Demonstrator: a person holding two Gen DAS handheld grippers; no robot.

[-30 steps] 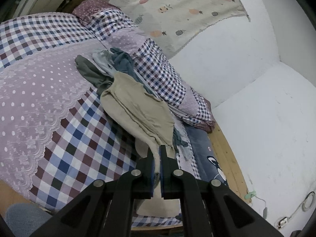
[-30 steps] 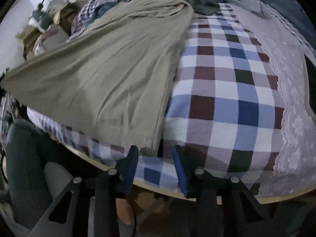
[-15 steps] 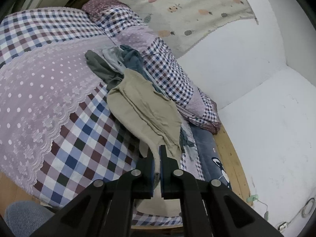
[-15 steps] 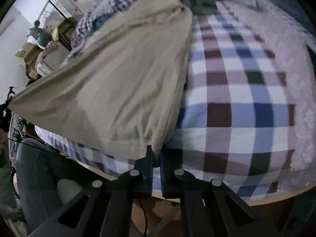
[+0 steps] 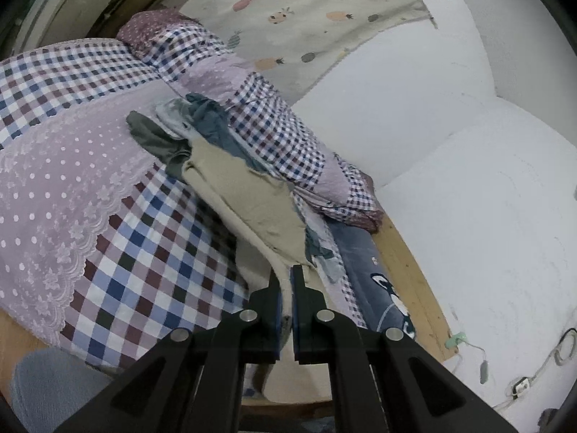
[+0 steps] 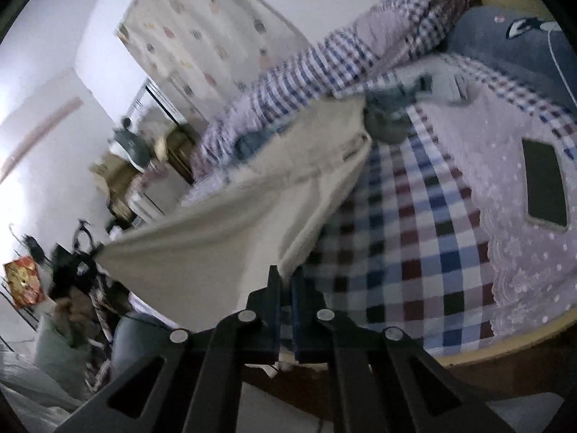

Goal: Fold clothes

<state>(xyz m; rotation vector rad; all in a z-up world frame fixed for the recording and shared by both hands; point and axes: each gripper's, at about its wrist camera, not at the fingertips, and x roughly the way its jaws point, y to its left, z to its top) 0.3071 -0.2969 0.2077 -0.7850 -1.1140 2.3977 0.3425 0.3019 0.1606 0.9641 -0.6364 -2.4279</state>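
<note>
Stretching from the bed (image 5: 119, 252) toward 6 o'clock, the beige garment (image 5: 249, 195) is clamped at its edge by the left hand-held gripper (image 5: 286, 288); another edge is pinched by the right hand-held gripper (image 6: 286, 285). A phone (image 6: 544, 184) is seen at 3 o'clock.

The garment (image 5: 249, 195) pinched in my left jaws is plain beige, and it reads paler, almost cream, at my right jaws. My left gripper (image 5: 285, 281) and right gripper (image 6: 285, 281) are black with blue pads. The bedspread (image 5: 155, 252) beneath is checked in navy, maroon, lilac and white, with a lilac panel of white polka dots and a lacy edge (image 5: 54, 195). Behind the beige piece lies a heap of clothes (image 5: 180, 126) in dark grey, light grey and teal. A cream cloth with pineapple prints (image 5: 306, 18) hangs on the white wall (image 5: 468, 180).
</note>
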